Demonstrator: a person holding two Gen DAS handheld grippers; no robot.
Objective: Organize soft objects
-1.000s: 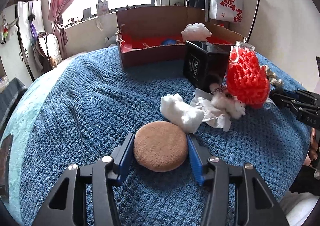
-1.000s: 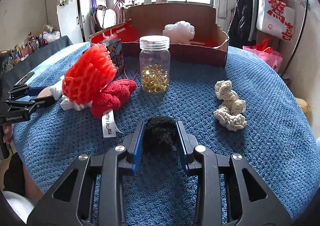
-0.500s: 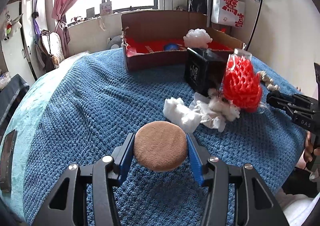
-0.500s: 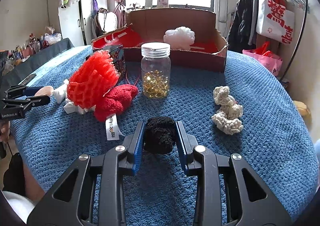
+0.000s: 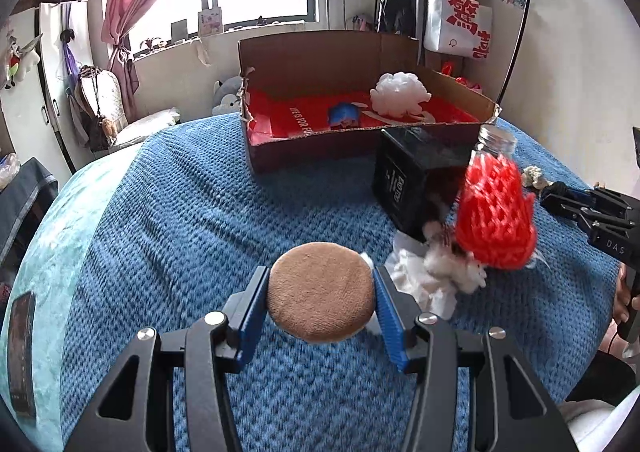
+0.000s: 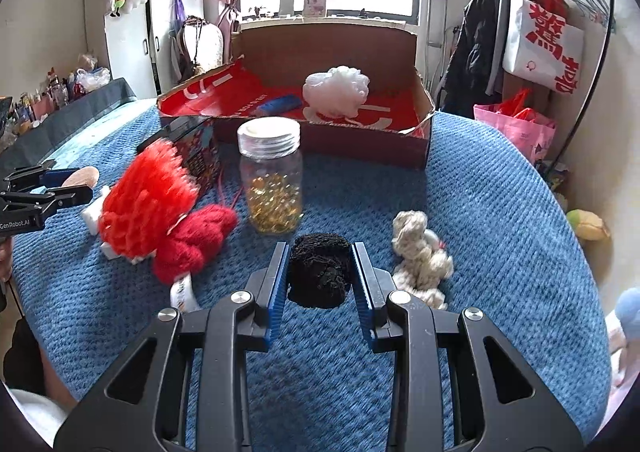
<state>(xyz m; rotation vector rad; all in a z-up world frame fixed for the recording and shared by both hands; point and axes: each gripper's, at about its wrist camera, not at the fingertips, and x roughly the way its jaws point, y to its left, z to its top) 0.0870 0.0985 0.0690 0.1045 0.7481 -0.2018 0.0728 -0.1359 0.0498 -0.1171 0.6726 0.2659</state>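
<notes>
My left gripper (image 5: 320, 292) is shut on a round brown puff (image 5: 320, 290) and holds it above the blue blanket (image 5: 180, 236). My right gripper (image 6: 320, 270) is shut on a black fuzzy ball (image 6: 320, 270), also lifted. An open cardboard box (image 5: 360, 148) with a red lining stands at the back; a white mesh pouf (image 5: 400, 96) and a blue item (image 5: 344, 116) lie in it. A red net sponge (image 6: 144, 204), a red knit piece (image 6: 196, 240) and a cream rope toy (image 6: 420, 252) lie on the blanket.
A glass jar (image 6: 274, 180) of yellow beads and a black box (image 5: 412, 180) stand before the cardboard box. White tissue and cotton (image 5: 432, 276) lie by the red sponge. A clothes rack (image 6: 560, 12) stands at the right, a cabinet (image 6: 132, 24) at the left.
Both grippers have risen and moved toward the cardboard box with their objects held; the box looks nearer in both views.
</notes>
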